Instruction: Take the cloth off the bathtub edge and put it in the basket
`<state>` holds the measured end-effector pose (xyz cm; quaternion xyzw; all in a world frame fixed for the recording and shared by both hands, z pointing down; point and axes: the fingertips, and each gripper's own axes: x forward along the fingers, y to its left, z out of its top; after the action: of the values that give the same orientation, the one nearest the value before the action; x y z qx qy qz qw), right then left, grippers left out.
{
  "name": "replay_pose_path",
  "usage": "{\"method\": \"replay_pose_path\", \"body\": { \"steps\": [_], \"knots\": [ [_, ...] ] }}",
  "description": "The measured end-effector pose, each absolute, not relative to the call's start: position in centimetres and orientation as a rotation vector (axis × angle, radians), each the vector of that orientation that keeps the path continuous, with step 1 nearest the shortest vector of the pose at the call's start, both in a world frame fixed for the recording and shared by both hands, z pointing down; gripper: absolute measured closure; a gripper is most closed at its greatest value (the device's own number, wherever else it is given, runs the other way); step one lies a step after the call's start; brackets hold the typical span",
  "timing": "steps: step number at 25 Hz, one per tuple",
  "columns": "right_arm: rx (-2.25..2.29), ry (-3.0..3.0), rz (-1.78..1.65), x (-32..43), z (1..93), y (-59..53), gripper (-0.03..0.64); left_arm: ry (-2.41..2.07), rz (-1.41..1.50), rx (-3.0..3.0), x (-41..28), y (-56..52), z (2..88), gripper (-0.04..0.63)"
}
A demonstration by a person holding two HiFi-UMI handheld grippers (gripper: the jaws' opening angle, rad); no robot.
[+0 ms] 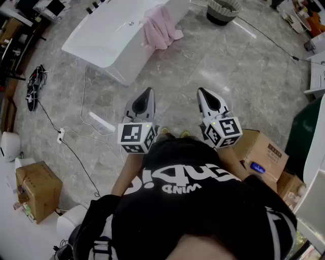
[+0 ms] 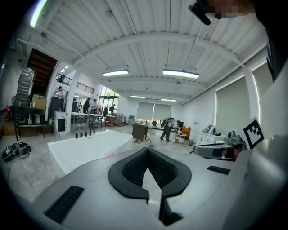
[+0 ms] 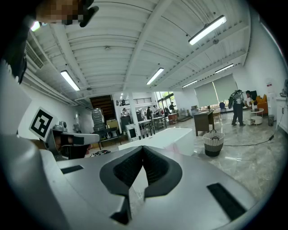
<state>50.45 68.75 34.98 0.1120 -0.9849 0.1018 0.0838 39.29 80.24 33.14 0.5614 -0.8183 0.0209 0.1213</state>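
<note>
Head view: the pink cloth [image 1: 160,30] hung over the near rim of the bathtub [image 1: 106,35], by its right end, well apart from both grippers. The woven basket [image 1: 223,10] stood on the floor past that end; I could not see what lay inside it. I held the left gripper [image 1: 148,92] and right gripper [image 1: 202,92] side by side, each with jaws closed on nothing. Only the right gripper view showed the basket's side wall and handle; the left gripper view showed the tub without the basket.

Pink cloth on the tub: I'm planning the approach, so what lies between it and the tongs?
Head view: only bare floor between the left tongs, the right tongs and the cloth.
</note>
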Motion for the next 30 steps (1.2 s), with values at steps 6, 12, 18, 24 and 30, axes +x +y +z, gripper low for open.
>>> {"method": "replay_pose_path", "body": {
  "steps": [6, 12, 18, 24, 30],
  "knots": [
    [0.325, -2.938, 0.305, 50.0, 35.2, 68.5, 0.603, -2.380, 0.053, 1.651, 39.2, 79.5, 33.3, 0.581],
    [0.375, -2.929, 0.338, 49.2, 35.7, 68.2, 0.603, -2.355, 0.060, 1.670, 38.0, 79.4, 33.8, 0.581],
    [0.443, -2.929, 0.296, 48.1, 36.3, 68.5, 0.603, -2.314, 0.080, 1.727, 36.3, 79.8, 35.0, 0.581],
    [0.499, -2.928, 0.311, 46.7, 36.7, 68.3, 0.603, -2.279, 0.078, 1.748, 34.3, 79.3, 36.0, 0.581],
    [0.516, -2.915, 0.322, 44.6, 37.8, 65.9, 0.603, -2.271, 0.070, 1.756, 31.8, 76.6, 36.7, 0.581]
  ]
}}
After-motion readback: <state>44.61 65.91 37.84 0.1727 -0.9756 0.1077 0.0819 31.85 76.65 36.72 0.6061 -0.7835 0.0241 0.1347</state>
